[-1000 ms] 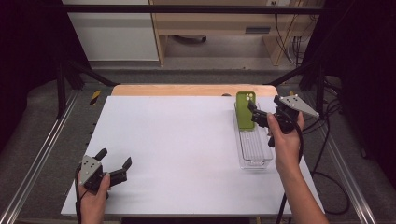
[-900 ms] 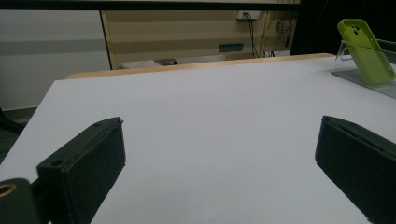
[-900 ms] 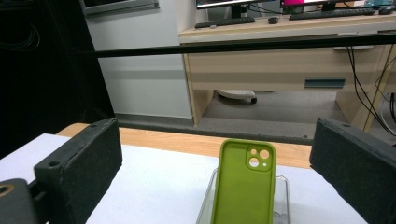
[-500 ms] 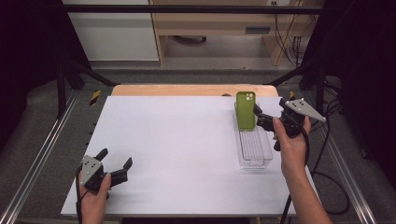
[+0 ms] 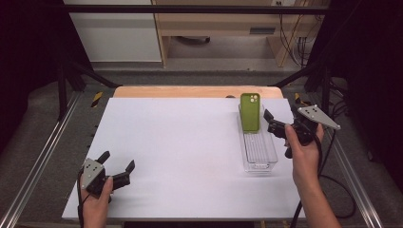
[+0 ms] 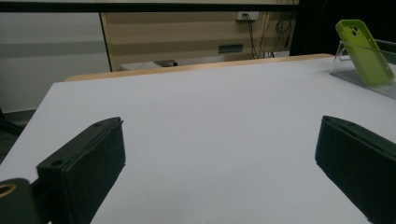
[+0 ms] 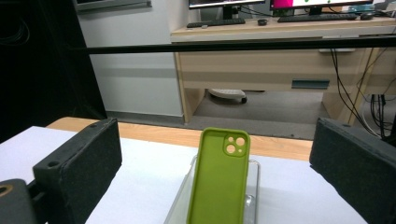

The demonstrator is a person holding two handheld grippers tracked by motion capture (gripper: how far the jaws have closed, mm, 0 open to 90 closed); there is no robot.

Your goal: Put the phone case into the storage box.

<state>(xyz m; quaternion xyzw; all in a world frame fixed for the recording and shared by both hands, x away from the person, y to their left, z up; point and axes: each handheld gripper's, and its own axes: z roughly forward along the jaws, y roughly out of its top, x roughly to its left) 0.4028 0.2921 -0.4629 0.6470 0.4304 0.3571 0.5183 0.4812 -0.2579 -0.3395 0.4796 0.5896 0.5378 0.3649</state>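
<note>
Green phone case (image 5: 250,112) leaning upright in clear tray (image 5: 260,153); right gripper (image 5: 273,122) beside, fingers wide; left gripper (image 5: 118,167) fingers wide

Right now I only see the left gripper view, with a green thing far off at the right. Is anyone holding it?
Observer: No. The right hand-held gripper hovers just right of the green phone case, open and apart from it.
Operator: What's it standing in?
Observer: A clear tray, long, running back toward the person.
Operator: Where's my gripper?
Observer: The left hand-held gripper is at the table's near left corner.
</note>
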